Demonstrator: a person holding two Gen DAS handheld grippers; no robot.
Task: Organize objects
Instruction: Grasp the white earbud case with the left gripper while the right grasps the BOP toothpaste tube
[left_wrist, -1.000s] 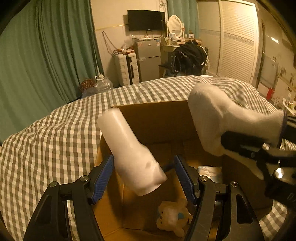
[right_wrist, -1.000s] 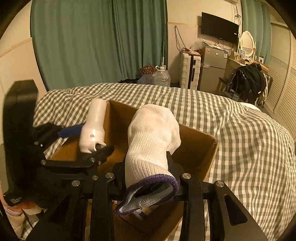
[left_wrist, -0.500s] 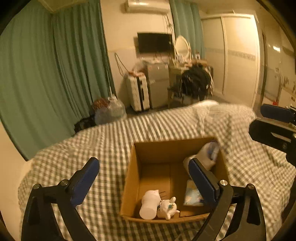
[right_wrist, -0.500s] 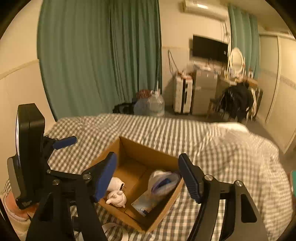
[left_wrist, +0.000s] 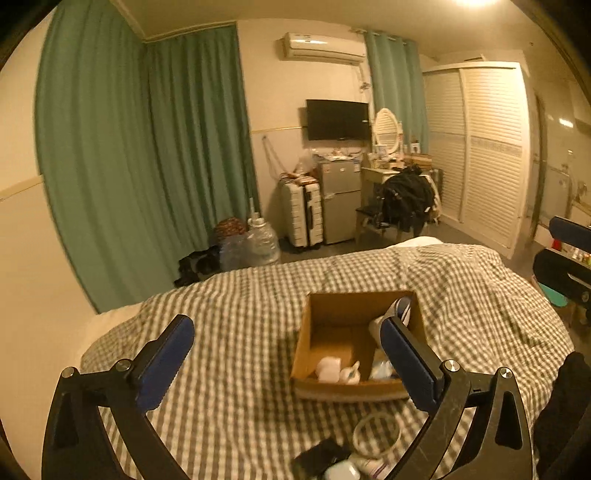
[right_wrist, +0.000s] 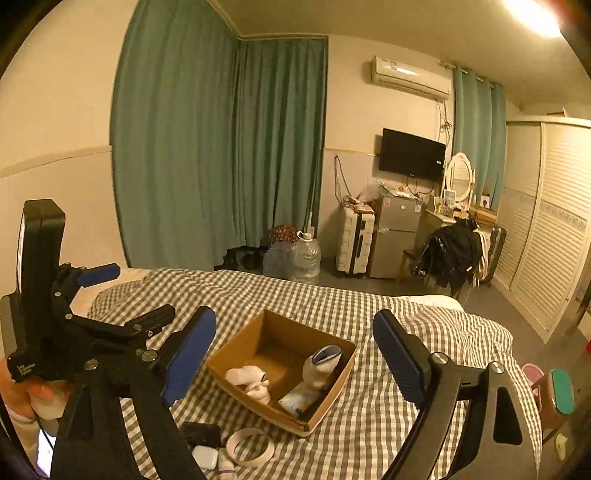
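- The cardboard box (right_wrist: 280, 365) sits open on the checked bedspread (right_wrist: 369, 321), at about 6 o'clock from the centre of my right wrist view and 5 o'clock in my left wrist view (left_wrist: 354, 347).
- Inside it I see a white sock (right_wrist: 321, 365) with a blue cuff leaning against the box's 3 o'clock wall, cuff end up.
- A white bottle (right_wrist: 242, 374) lies on its side near the 9 o'clock wall, touching a small white plush toy (right_wrist: 260, 387) just beside it at 5 o'clock.
- A pale blue packet (right_wrist: 299, 400) lies flat on the box floor below the sock.
- My right gripper (right_wrist: 295, 347) hangs above the box with its blue-padded fingers (right_wrist: 399, 354) spread wide and nothing between them.
- My left gripper (left_wrist: 286, 354) is likewise spread wide and carrying nothing; its right finger (left_wrist: 406, 362) overlaps the box's 3 o'clock side in that view, and I cannot tell if it touches.
- Outside the box at 7 o'clock in the right view lie a white ring (right_wrist: 250, 446), a dark flat object (right_wrist: 201, 434) and a small pale case (right_wrist: 205, 456), close together on the bedspread.
- Beyond the bed at 12 o'clock hang green curtains (right_wrist: 221, 147).
- A white suitcase (right_wrist: 354, 240), small fridge (right_wrist: 395, 236) and wall television (right_wrist: 412, 155) stand toward 2 o'clock.
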